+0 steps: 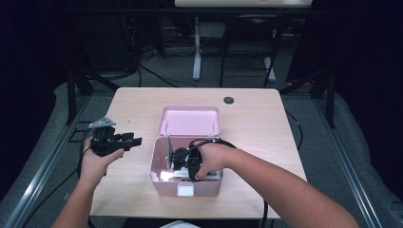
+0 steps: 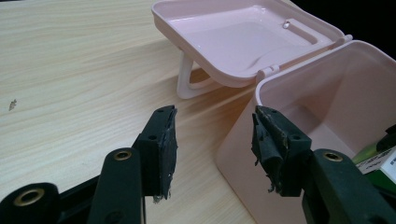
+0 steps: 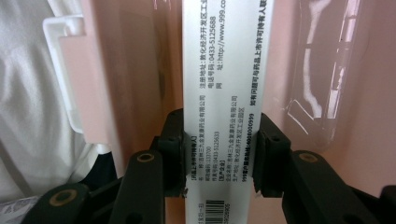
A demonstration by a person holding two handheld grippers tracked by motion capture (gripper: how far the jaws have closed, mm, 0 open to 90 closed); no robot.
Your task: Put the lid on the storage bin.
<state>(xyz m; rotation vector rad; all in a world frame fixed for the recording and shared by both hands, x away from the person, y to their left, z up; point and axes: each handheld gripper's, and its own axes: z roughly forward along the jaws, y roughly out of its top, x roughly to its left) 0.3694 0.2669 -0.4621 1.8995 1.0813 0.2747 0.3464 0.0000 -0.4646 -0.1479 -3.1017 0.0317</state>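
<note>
Overhead: right gripper (image 1: 183, 164) sits inside the pink box (image 1: 164, 183); left gripper (image 1: 135, 141) hovers beside it. Left gripper view: jaws apart, empty, near the box wall (image 2: 243, 154). Right gripper view: pads clamp the white carton (image 3: 222, 84) inside the box.

high view dim and soft, dark surround, table (image 1: 142, 109) lit from above. left gripper view bright; glare on pink lid (image 2: 243, 37). right gripper view sharp on printed carton (image 3: 223, 70), edges blurred.
</note>
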